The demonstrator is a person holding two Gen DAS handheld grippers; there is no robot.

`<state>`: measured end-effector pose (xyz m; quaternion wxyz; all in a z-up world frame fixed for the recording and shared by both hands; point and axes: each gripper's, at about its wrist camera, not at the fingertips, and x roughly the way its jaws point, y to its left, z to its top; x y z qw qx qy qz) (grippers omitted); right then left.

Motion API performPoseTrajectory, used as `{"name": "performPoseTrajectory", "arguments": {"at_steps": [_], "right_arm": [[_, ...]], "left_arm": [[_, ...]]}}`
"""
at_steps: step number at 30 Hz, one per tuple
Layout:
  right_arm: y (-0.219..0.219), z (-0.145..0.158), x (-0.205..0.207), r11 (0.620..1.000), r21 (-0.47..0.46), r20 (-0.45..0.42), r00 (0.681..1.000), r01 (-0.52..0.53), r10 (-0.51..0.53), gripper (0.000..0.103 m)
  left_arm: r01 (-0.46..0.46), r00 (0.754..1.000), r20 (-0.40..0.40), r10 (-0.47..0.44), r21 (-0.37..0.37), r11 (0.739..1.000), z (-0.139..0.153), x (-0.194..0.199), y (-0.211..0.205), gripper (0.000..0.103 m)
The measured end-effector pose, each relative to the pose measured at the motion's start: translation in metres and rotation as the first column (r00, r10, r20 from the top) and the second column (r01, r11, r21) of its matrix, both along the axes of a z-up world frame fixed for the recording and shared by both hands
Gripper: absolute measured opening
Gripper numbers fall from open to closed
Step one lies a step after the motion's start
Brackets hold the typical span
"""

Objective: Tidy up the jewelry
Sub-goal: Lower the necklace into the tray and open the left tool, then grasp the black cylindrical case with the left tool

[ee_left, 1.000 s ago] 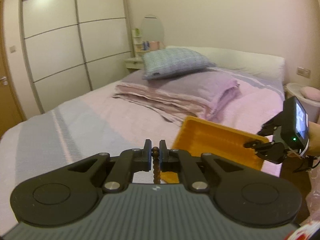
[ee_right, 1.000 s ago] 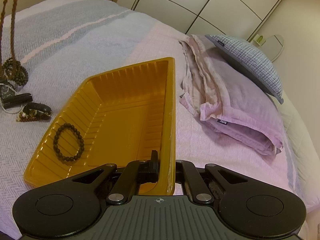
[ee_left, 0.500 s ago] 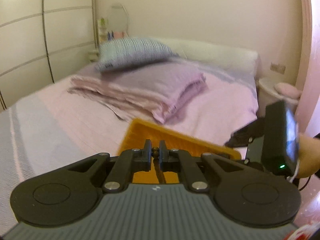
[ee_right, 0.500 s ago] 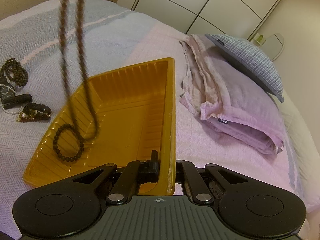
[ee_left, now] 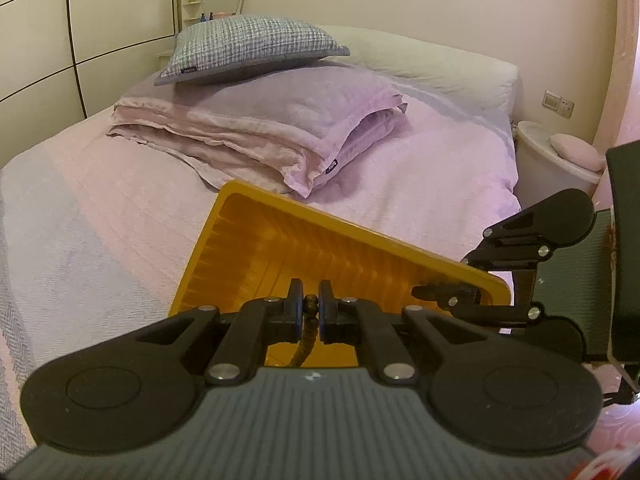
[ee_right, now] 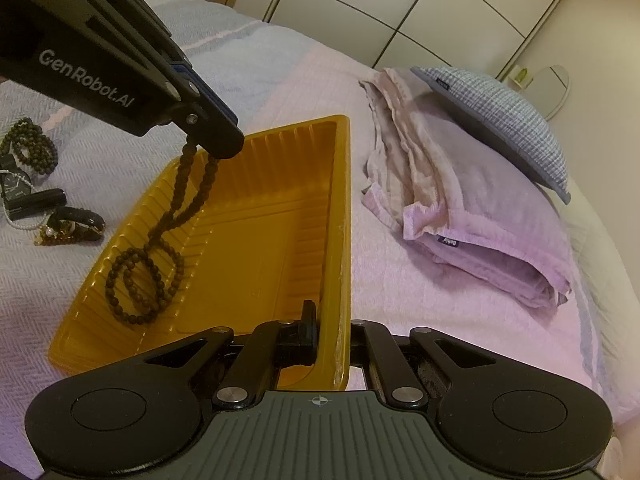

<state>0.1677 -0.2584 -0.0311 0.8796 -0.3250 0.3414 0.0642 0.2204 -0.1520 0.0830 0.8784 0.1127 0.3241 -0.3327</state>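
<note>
My left gripper [ee_left: 310,306] is shut on a long strand of brown wooden beads [ee_left: 306,336]. In the right wrist view it [ee_right: 218,142] hangs over the yellow plastic tray [ee_right: 260,260], and the bead strand [ee_right: 192,196] drops from it, its lower loops coiled on the tray floor at the left. A dark bead bracelet lay there earlier; I cannot tell it apart from the coils. My right gripper [ee_right: 330,328] is shut on the tray's near wall, seen in the left wrist view [ee_left: 448,294] at the tray's [ee_left: 256,248] right corner.
More jewelry lies on the bed left of the tray: a dark bead strand [ee_right: 28,152], a watch [ee_right: 14,184], a black tube [ee_right: 40,200], a dark bangle [ee_right: 76,220]. A folded purple quilt [ee_right: 480,208] and checked pillow [ee_right: 500,112] lie beyond. A white bedside stand [ee_left: 556,160] is at right.
My left gripper carried the bead strand from over the bed to above the tray and sank; the strand's lower end now lies in the tray. My right gripper stayed put.
</note>
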Motion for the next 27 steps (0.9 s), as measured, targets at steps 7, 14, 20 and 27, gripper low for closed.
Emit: {"name": "performPoseTrajectory", "arguments": {"at_steps": [7,14,20,27], "right_arm": [[0.0,0.0,-0.001,1.0,0.002,-0.001,1.0,0.002,-0.002,0.004],[0.0,0.0,-0.002,1.0,0.006,0.0,1.0,0.004,-0.004,0.004],[-0.001,0.0,-0.002,1.0,0.008,0.001,1.0,0.007,-0.007,0.004],[-0.001,0.0,-0.002,1.0,0.006,-0.001,1.0,0.008,-0.008,0.004]], "left_arm": [[-0.038,0.999,-0.005,0.038,-0.02,0.999,0.004,0.002,0.016,0.018],[-0.165,0.986,0.003,0.165,-0.039,0.986,-0.001,-0.01,0.08,0.02],[-0.301,0.953,0.027,0.301,0.009,0.954,-0.025,-0.033,0.143,0.02],[-0.364,0.931,0.017,0.364,0.073,0.928,-0.072,-0.067,0.175,0.02]]}}
